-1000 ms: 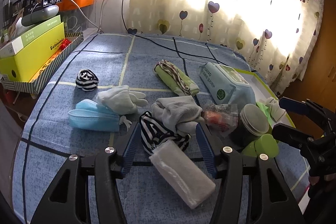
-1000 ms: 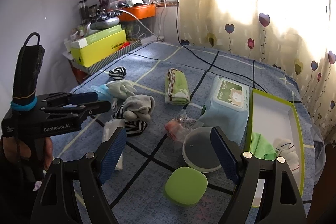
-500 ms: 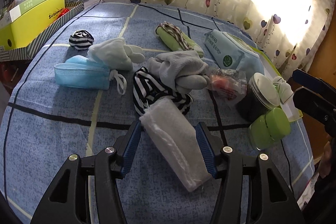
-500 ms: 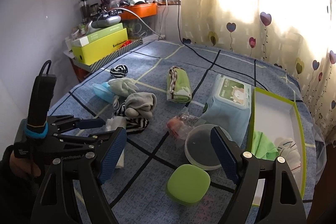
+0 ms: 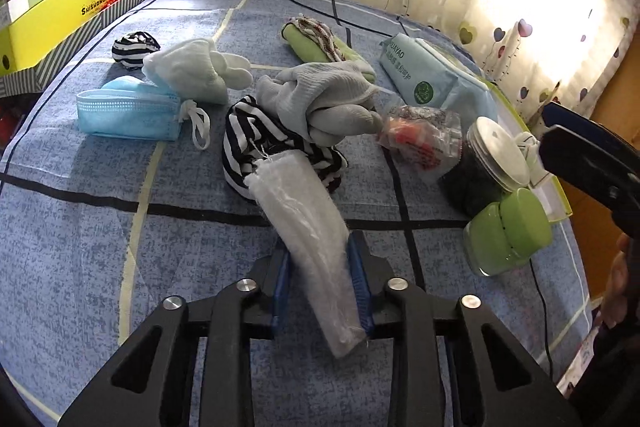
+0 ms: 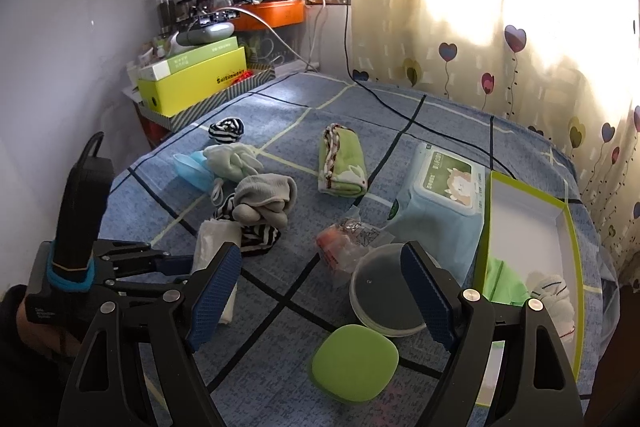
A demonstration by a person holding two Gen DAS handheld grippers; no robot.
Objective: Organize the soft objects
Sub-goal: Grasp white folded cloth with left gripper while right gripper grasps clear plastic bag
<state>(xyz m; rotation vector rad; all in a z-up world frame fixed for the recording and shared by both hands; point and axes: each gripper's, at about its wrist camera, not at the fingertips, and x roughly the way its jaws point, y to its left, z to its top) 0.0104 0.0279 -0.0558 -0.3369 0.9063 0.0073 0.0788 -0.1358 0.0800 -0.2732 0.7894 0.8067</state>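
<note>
Left wrist view: the yellow cardboard box [image 5: 56, 15] at the bed's edge reads "SHISUHONGXI", roughly; the pale blue soft wipes pack [image 5: 424, 75] shows lettering too small to make out. The left gripper [image 5: 322, 283] tilts down over the blue checked bedspread [image 5: 80, 227], its blue ribbed jaws closing on the white fluffy cloth in a clear plastic sleeve [image 5: 308, 227], pads pressing both sides. The sleeve's far end lies against the black-and-white striped knit sock [image 5: 248, 143], under a grey ribbed glove [image 5: 328, 99].

Right wrist view: the left gripper's body carries small pale lettering, unreadable. The right gripper [image 6: 320, 295] hovers with jaws wide apart and holding nothing, above a round clear-lidded jar [image 6: 384, 291] and a green rounded-square plastic case [image 6: 354, 363]. A green-rimmed white cardboard tray [image 6: 528, 227] holds soft fabric.
</note>
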